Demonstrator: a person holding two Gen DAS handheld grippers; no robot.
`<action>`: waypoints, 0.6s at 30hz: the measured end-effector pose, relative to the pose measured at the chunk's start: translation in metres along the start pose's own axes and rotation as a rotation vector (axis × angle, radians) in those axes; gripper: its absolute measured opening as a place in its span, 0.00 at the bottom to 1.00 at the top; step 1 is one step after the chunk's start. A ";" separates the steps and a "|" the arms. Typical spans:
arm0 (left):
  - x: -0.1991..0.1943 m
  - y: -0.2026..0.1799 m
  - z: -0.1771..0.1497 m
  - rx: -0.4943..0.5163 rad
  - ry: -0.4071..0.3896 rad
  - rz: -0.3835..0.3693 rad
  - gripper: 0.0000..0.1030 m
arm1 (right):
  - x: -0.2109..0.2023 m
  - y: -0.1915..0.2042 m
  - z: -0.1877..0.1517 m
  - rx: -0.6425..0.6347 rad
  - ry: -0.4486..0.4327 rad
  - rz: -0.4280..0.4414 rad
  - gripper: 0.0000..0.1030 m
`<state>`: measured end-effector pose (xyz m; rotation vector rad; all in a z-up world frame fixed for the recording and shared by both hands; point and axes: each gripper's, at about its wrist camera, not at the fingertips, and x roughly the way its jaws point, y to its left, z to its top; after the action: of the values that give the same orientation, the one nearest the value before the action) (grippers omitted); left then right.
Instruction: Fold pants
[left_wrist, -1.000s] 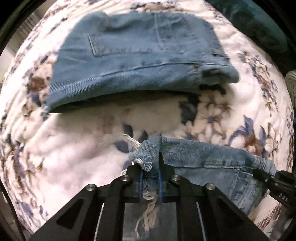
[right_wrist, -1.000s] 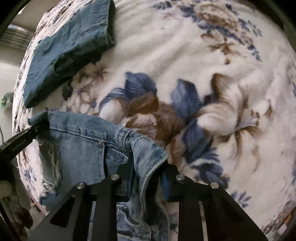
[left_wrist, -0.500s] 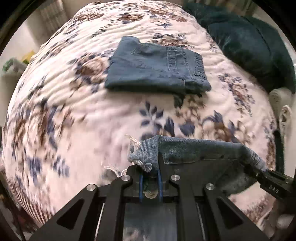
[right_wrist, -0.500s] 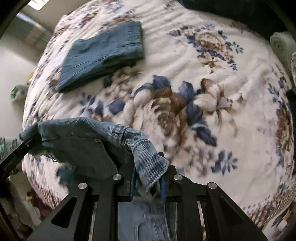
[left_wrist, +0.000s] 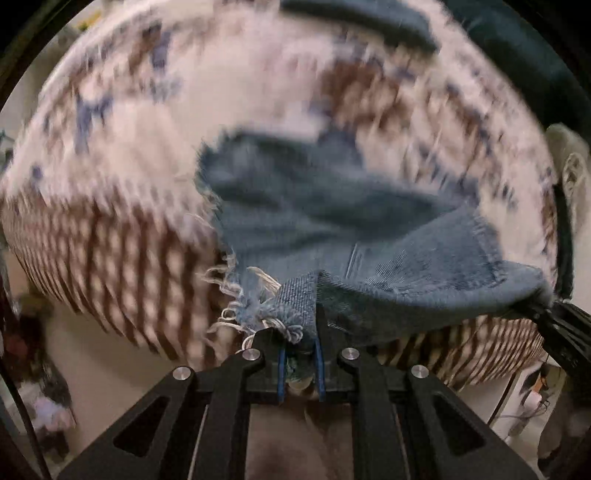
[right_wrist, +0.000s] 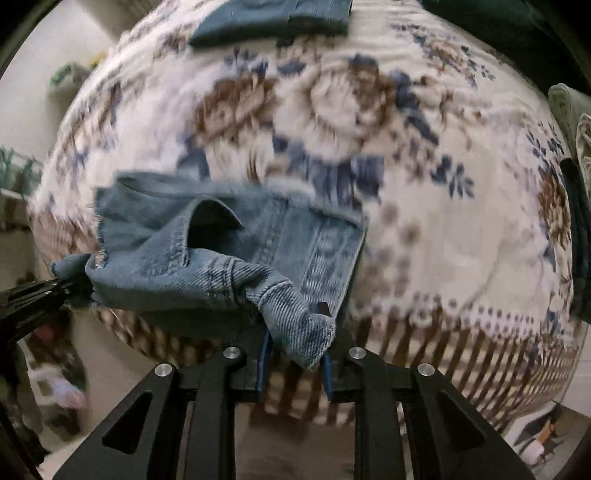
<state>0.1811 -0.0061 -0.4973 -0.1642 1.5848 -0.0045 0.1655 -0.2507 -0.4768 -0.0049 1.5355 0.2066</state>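
Note:
A pair of light blue denim shorts (left_wrist: 332, 221) with frayed hems hangs between my two grippers above the near edge of the bed. My left gripper (left_wrist: 299, 332) is shut on a frayed corner of the shorts. My right gripper (right_wrist: 295, 339) is shut on another corner of the shorts (right_wrist: 236, 240). The free part of the shorts drapes onto the floral blanket (right_wrist: 424, 184). The right gripper shows at the right edge of the left wrist view (left_wrist: 565, 325). The left gripper shows at the left edge of the right wrist view (right_wrist: 33, 295).
A folded pair of jeans (right_wrist: 273, 18) lies at the far side of the bed and shows in the left wrist view (left_wrist: 354, 14). Dark green pillows (left_wrist: 517, 66) lie at the far right. Folded cloth (right_wrist: 572, 122) sits at the right. Floor clutter (right_wrist: 55, 387) lies below the bed.
Both grippers have pulled back toward the near edge of the bed and risen, carrying the shorts. The folded jeans now appear much farther away.

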 end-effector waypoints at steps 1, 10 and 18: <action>0.012 0.000 -0.005 -0.001 0.014 0.005 0.09 | 0.008 0.000 -0.008 -0.002 0.016 -0.010 0.25; 0.050 0.002 -0.012 0.015 0.055 0.094 0.28 | 0.061 -0.011 -0.049 0.019 0.219 -0.055 0.39; -0.006 0.029 -0.039 0.003 0.019 0.086 0.89 | 0.040 -0.032 -0.082 0.070 0.348 0.036 0.88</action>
<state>0.1398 0.0191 -0.4931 -0.0941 1.6097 0.0590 0.0898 -0.2873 -0.5235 0.0436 1.8902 0.1870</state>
